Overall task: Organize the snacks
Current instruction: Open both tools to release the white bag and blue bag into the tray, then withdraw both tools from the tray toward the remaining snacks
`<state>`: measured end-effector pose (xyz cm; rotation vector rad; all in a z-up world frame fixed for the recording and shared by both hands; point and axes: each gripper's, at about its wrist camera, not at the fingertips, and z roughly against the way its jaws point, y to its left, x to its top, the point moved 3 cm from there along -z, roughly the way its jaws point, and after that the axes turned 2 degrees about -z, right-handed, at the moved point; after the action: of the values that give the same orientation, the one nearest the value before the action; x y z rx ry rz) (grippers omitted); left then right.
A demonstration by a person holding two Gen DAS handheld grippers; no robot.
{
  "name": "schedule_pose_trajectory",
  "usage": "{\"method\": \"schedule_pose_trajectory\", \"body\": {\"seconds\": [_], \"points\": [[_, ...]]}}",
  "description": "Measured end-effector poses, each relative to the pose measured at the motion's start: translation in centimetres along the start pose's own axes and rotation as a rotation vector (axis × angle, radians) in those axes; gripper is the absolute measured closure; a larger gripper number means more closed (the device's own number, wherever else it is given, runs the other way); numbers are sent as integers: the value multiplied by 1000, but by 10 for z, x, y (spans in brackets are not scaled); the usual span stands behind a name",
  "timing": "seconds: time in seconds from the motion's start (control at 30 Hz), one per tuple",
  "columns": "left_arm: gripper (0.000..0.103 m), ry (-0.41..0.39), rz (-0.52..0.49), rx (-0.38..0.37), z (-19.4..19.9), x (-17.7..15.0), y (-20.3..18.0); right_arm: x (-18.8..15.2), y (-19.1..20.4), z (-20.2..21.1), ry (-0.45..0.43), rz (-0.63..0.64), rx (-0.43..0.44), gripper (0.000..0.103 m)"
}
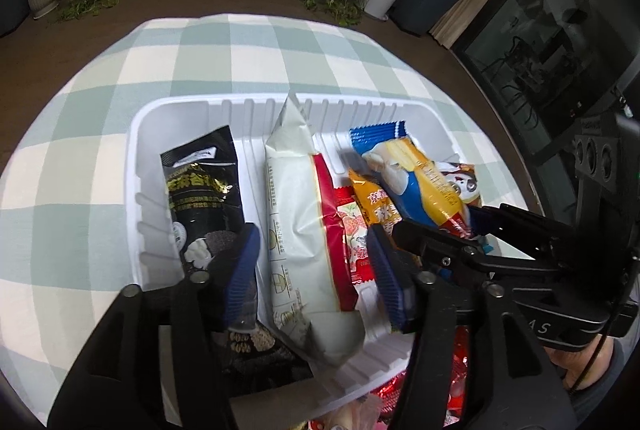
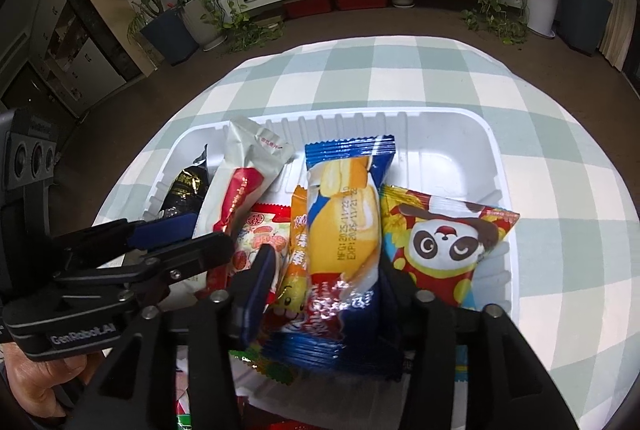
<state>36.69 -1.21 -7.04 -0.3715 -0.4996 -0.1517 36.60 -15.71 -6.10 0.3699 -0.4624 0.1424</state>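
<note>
A white plastic tray (image 1: pixel 168 118) (image 2: pixel 472 134) on the checked tablecloth holds several snack packs. My left gripper (image 1: pixel 316 270) is open, its blue pads either side of a long white-and-red pack (image 1: pixel 296 230) (image 2: pixel 236 186) that lies in the tray. A black pack (image 1: pixel 204 186) (image 2: pixel 186 186) lies left of it. My right gripper (image 2: pixel 326 282) (image 1: pixel 440 230) stands around a blue-and-yellow pack (image 2: pixel 344 226) (image 1: pixel 416 174); its jaws are wide and the pack rests between them over an orange pack (image 2: pixel 298 250) and a red-and-white pack (image 2: pixel 260 234). A panda pack (image 2: pixel 440 246) lies at the right.
More red wrappers (image 1: pixel 460 370) lie outside the tray's near edge under the grippers. The right back part of the tray floor (image 2: pixel 440 162) is bare. Checked cloth (image 1: pixel 240 54) surrounds the tray. Plants and a white cabinet stand far behind.
</note>
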Motion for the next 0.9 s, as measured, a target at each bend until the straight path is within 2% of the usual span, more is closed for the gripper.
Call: {"method": "schedule_pose_trajectory", "body": {"seconds": [0.13, 0.27, 0.33, 0.43, 0.5, 0.63, 0.9], "points": [[36, -23, 6, 3, 15, -2, 2, -2, 0, 6, -5, 1, 5, 44], [26, -34, 8, -2, 32, -9, 3, -3, 0, 17, -27, -4, 6, 33], [15, -39, 7, -14, 42, -12, 2, -4, 1, 25, -41, -8, 10, 31], [12, -69, 0, -22, 62, -21, 0, -8, 0, 39, -57, -16, 26, 28], [6, -76, -7, -26, 73, -28, -2, -13, -1, 50, -71, -17, 36, 24], [5, -82, -34, -31, 93, -55, -8, -35, -6, 71, -88, -40, 71, 21], [4, -44, -74, -18, 103, -128, -16, -109, -6, 105, -103, -50, 121, 20]]}}
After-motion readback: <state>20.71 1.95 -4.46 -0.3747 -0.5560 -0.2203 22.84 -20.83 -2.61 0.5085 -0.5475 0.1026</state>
